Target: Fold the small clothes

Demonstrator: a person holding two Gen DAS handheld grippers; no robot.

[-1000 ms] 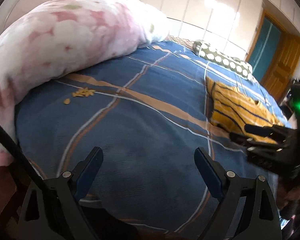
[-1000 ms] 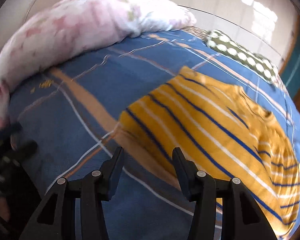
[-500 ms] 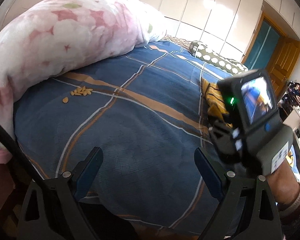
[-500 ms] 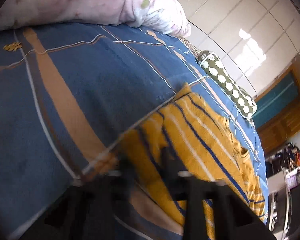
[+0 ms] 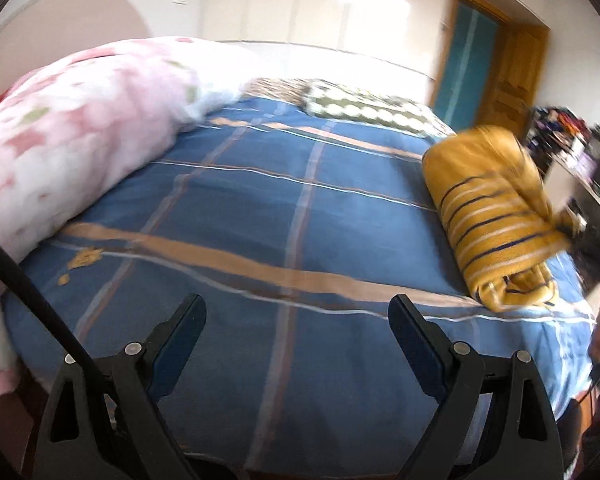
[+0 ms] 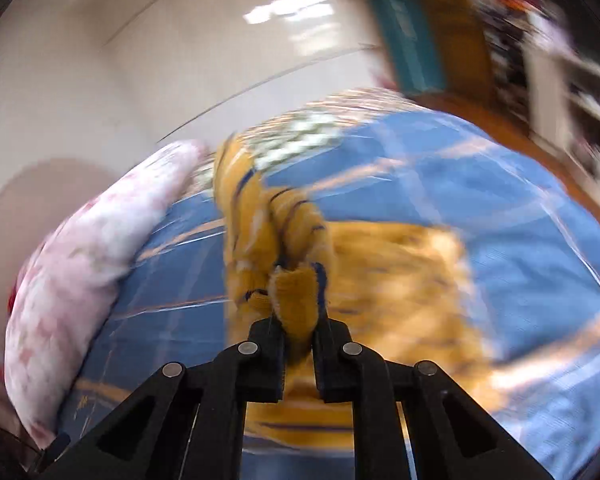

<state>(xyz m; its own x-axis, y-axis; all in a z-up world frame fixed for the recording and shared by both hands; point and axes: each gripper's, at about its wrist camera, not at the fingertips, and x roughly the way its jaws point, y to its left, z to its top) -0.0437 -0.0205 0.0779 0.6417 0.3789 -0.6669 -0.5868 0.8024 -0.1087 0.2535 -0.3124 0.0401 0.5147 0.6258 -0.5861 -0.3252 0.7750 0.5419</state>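
Note:
A yellow striped sweater with dark blue and white stripes hangs bunched above the right side of the blue plaid bed. My right gripper is shut on an edge of the sweater and holds it up off the bed; the rest of it trails down blurred. My left gripper is open and empty, low over the near edge of the bed, well to the left of the sweater.
A pink floral duvet is heaped along the left of the bed. A green spotted pillow lies at the far end. Small yellow crumbs lie near the left. A wooden door and cluttered furniture stand to the right.
My right gripper has closed on the sweater's edge and lifted it off the bed, swinging it up to the right. My left gripper stays open over the near edge.

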